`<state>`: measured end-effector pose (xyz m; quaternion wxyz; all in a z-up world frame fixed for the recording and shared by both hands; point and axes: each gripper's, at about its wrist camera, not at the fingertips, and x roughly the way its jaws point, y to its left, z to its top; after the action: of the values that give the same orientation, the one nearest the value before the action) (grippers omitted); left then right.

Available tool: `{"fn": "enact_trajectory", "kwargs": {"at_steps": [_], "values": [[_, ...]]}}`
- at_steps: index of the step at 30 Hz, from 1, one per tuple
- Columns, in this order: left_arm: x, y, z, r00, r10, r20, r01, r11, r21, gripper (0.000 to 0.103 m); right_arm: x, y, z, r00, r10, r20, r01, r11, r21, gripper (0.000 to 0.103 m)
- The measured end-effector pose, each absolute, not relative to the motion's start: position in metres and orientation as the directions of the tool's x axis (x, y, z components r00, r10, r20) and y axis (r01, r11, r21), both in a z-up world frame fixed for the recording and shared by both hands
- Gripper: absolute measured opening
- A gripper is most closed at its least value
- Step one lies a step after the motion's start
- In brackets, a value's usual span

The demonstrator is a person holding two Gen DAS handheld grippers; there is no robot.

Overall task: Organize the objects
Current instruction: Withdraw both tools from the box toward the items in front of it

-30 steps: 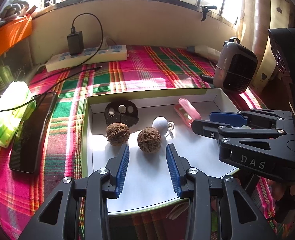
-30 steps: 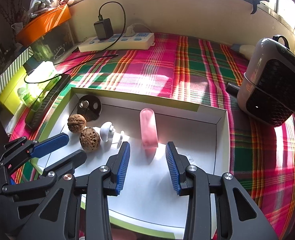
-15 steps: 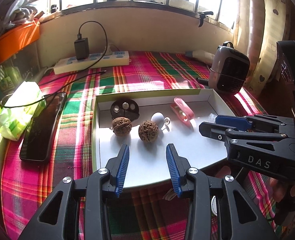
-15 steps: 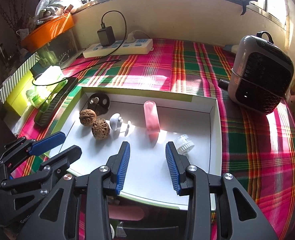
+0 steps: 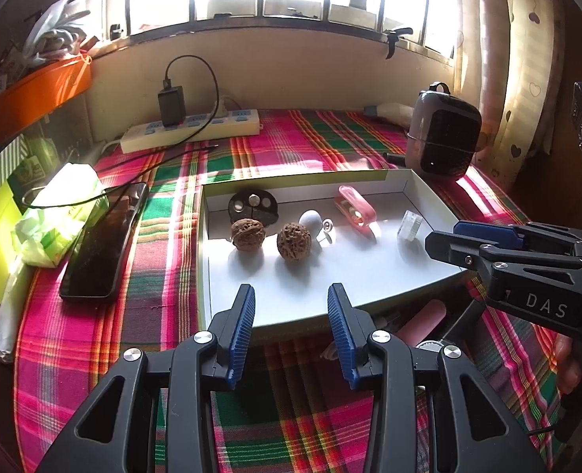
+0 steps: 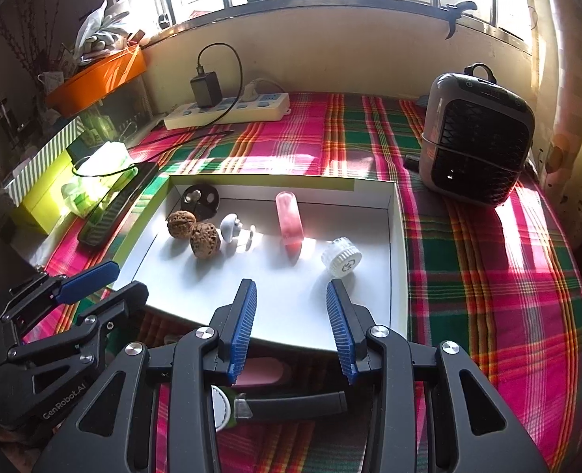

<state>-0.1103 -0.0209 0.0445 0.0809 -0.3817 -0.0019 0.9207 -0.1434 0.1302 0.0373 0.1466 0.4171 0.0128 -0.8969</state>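
Left wrist view: left gripper [image 5: 291,329] hovers at the near edge of the white tray [image 5: 421,187], fingers parted, nothing between them. Right gripper [image 6: 291,325] likewise stands open and empty at the same edge. In the tray: two walnuts [image 5: 248,234], a black disc [image 5: 252,207] behind them, a small white part [image 5: 314,222] beside them that is hard to identify, a pink case [image 6: 289,220] further right, and a white ribbed cap [image 6: 342,262] toward the tray's right wall. Items under the tray's near edge, one pink [image 6: 261,370], are largely hidden by the grippers. Legible writing: "DAS" on the right gripper's side, "GenRobot.AI" on the left's. The cap's marking is too small to read. The tray sits on a plaid-covered worktop [image 6: 488,276].
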Motion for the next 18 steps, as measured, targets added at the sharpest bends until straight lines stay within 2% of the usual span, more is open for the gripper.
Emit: {"fn": "enact_trajectory", "kwargs": {"at_steps": [10, 18], "values": [[-0.091, -0.010, 0.044, -0.691, 0.180, -0.700, -0.183, -0.981, -0.071, 0.037, -0.118, 0.152, 0.035, -0.644, -0.211, -0.735, 0.214, -0.973, 0.092, 0.039], [-0.080, 0.000, 0.042, -0.673, 0.260, -0.693, -0.254, -0.960, -0.114, 0.037, -0.099, 0.167, 0.031, -0.659, -0.194, -0.727, 0.196, -0.977, 0.084, 0.039]]}}
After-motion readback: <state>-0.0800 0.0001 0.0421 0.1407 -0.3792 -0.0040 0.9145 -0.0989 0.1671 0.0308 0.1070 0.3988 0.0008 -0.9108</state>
